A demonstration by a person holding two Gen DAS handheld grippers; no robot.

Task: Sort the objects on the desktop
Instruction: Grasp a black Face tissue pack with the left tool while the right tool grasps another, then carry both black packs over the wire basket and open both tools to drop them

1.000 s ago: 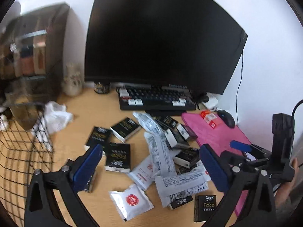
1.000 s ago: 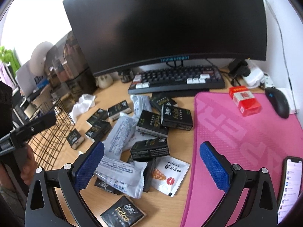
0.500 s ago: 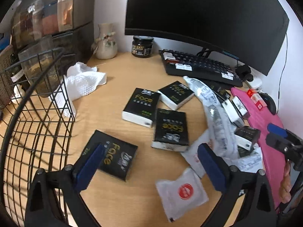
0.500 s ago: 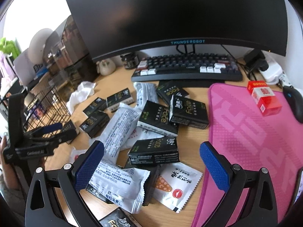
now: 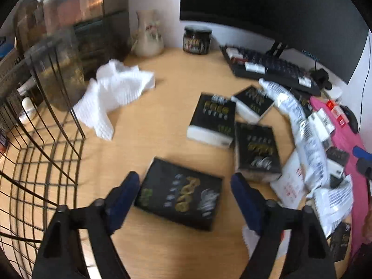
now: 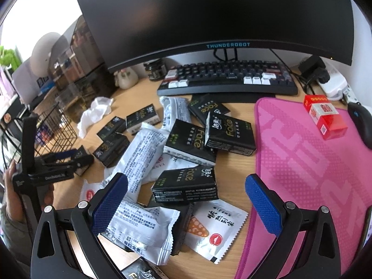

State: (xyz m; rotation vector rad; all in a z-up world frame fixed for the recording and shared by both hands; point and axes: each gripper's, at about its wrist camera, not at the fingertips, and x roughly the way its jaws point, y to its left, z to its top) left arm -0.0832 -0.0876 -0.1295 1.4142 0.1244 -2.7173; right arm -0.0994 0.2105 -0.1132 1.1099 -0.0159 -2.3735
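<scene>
Left tool point(image 5: 183, 193) with jaws just closing around a black tissue pack point(image 5: 179, 193), pads not yet pressing, pack flat on the worktop point(image 5: 148, 144) beside the wire basket point(image 5: 41, 153), right tool point(image 6: 186, 200) spread over piled packets, keyboard point(image 6: 227, 79) and monitor point(image 6: 209, 11) beyond.

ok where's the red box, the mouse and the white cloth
red box point(image 6: 326, 119): right wrist view, on its top face
mouse point(image 6: 362, 121): right wrist view, on its black back
white cloth point(image 5: 114, 93): left wrist view, on its crumpled middle
</scene>
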